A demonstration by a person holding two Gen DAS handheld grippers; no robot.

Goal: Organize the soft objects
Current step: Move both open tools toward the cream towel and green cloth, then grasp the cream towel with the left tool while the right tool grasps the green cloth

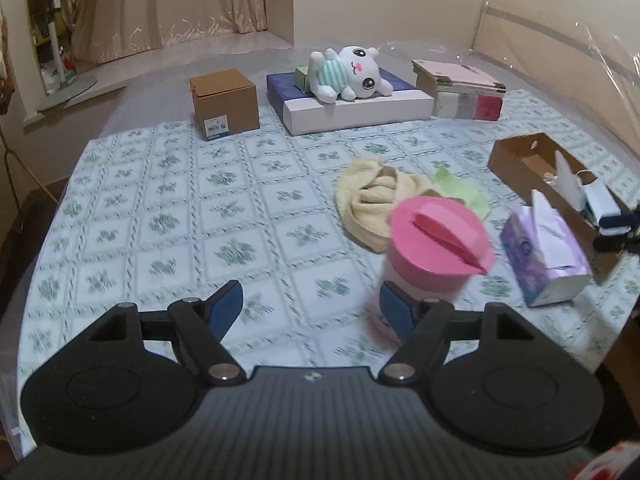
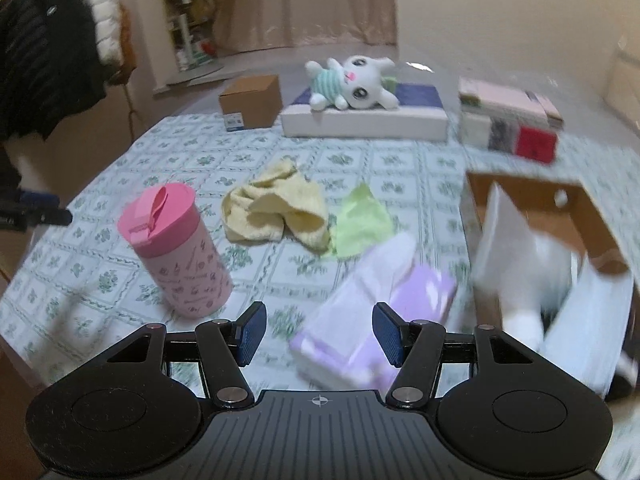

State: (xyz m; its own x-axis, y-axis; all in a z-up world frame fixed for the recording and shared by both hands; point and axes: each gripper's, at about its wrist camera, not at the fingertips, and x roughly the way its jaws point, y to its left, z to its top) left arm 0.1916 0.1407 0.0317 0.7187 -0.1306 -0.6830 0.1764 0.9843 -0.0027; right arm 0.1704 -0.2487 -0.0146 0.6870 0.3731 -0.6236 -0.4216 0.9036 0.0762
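**Soft things spread over the patterned bench, both sets of fingers empty**

You are working in a room with beige curtains [image 1: 160, 0] behind a bench [image 1: 160, 208] covered in a green-and-white patterned cloth. At its far edge a white plush toy [image 1: 348, 72] lies on a flat blue-and-white box [image 1: 360, 110], with a brown carton [image 1: 226, 100] to the left of it and a stack of books [image 1: 464, 88] to the right.

Near the middle of the bench a crumpled yellow towel [image 2: 272, 208] lies touching a green cloth [image 2: 362, 220]. A pink lidded tumbler [image 2: 176, 248] stands upright to the left of the towel. On the right an open cardboard box [image 2: 584, 216] holds white items, too blurred to name.

Your left gripper [image 1: 310, 312] has its fingers apart with only bench between them; the tumbler sits just beyond the right-hand finger, and you cannot tell whether they touch. Your right gripper [image 2: 320, 334] also has its fingers apart, and the purple tissue pack [image 2: 372, 312] lies under the gap, nearer the right-hand finger, not gripped.
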